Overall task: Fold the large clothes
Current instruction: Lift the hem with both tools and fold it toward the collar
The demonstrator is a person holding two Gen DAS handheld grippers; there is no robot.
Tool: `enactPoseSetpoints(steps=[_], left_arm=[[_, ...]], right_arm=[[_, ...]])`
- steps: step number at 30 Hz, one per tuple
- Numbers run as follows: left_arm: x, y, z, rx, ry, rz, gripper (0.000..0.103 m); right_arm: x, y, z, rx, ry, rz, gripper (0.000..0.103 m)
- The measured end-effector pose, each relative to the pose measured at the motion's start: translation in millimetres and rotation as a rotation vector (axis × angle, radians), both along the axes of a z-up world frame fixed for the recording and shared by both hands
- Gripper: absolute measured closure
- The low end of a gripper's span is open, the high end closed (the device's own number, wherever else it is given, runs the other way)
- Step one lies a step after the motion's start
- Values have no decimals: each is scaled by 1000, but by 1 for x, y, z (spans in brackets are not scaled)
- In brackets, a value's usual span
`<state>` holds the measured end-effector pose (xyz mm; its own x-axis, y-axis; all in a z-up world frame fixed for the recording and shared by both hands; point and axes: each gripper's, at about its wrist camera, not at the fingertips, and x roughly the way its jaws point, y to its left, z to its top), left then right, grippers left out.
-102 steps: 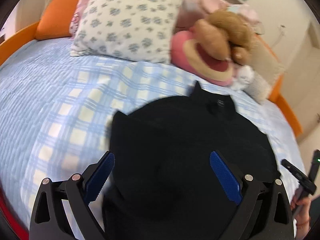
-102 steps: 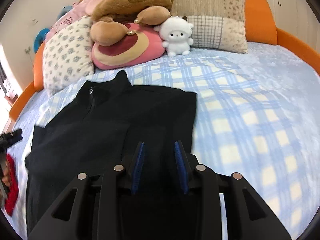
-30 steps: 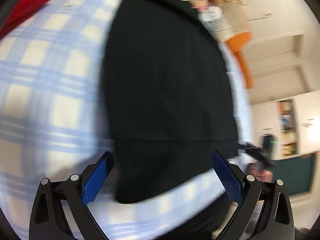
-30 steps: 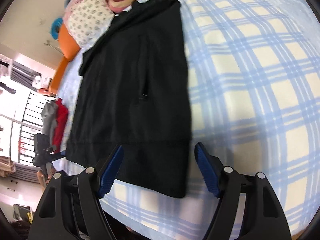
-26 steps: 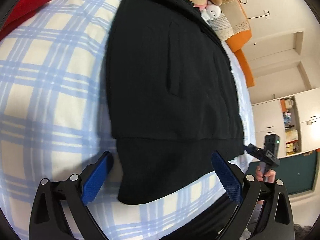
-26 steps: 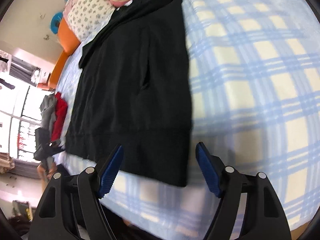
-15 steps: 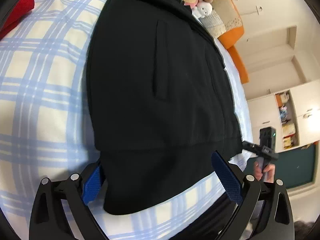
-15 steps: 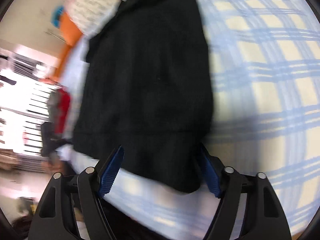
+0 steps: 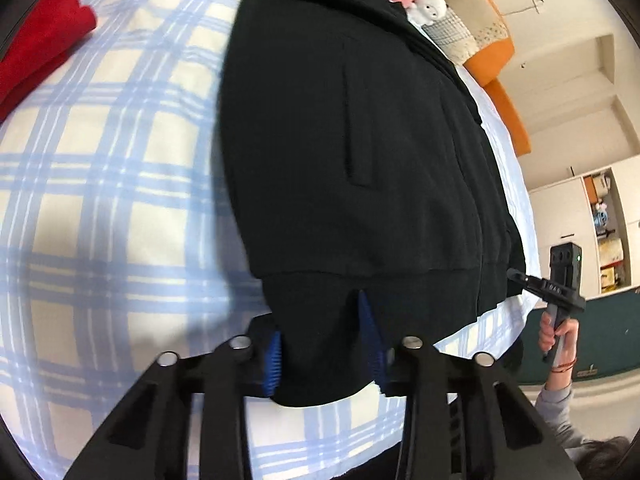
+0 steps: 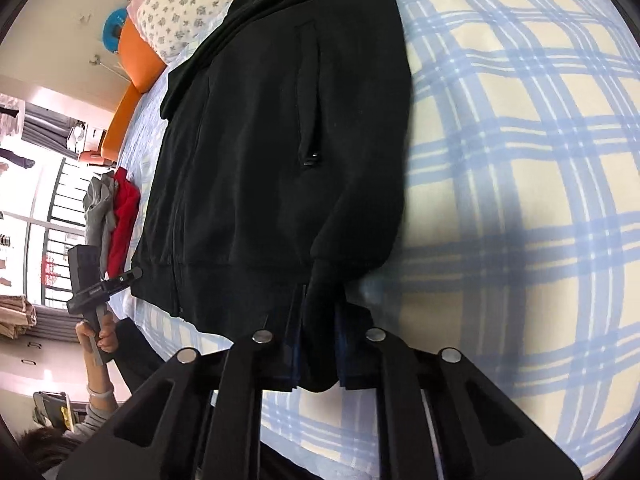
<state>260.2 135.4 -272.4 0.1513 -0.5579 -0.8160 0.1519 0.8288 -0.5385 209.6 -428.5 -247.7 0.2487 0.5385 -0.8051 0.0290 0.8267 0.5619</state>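
Lying flat on the blue-and-cream checked bedspread [image 9: 120, 184]: a black zip jacket [image 9: 360, 140], collar toward the pillows [image 10: 180, 8] and plush toys [image 9: 430, 8], ribbed hem toward the bed's near edge. Pinching the hem's left corner: the left gripper [image 9: 324, 344], jaws having just been closing, blue pads [image 9: 366, 320] now pressing bunched black fabric. Clamping the hem's right corner: the right gripper [image 10: 318, 344], also just closed, nearly together, fabric puckering up between the fingers, though pads mostly hidden, seemingly buried in cloth. Sitting at the bed's far side: red clothing [image 9: 44, 48].
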Motion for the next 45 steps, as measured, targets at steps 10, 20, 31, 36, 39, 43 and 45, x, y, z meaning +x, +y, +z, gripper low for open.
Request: enactPoseSetpoints(steps=[10,20,31,36,39,43,45], left_arm=[[5,0,18,0,-60,10,93],[11,-1,73,-51,-220,23,93],[60,-6,132,-64,-343,49,93],[100,-15,160,-47,-407,64,93],[132,-22,175,-32,-434,81,93],[174,-28,190,-27,-448,87,93],[197,-31,198,-3,-466,92,93]], right_arm=[[-2,-5,19,33,-60,-34,95],[14,-5,63,54,-185,-29,95],[51,-13,110,44,-320,-54,95],[87,-11,138,25,-378,-60,95],[118,-7,155,-2,-409,-61,95],[162,-14,174,-13,-441,-71,95],[181,-16,182,-19,-457,-81,95]])
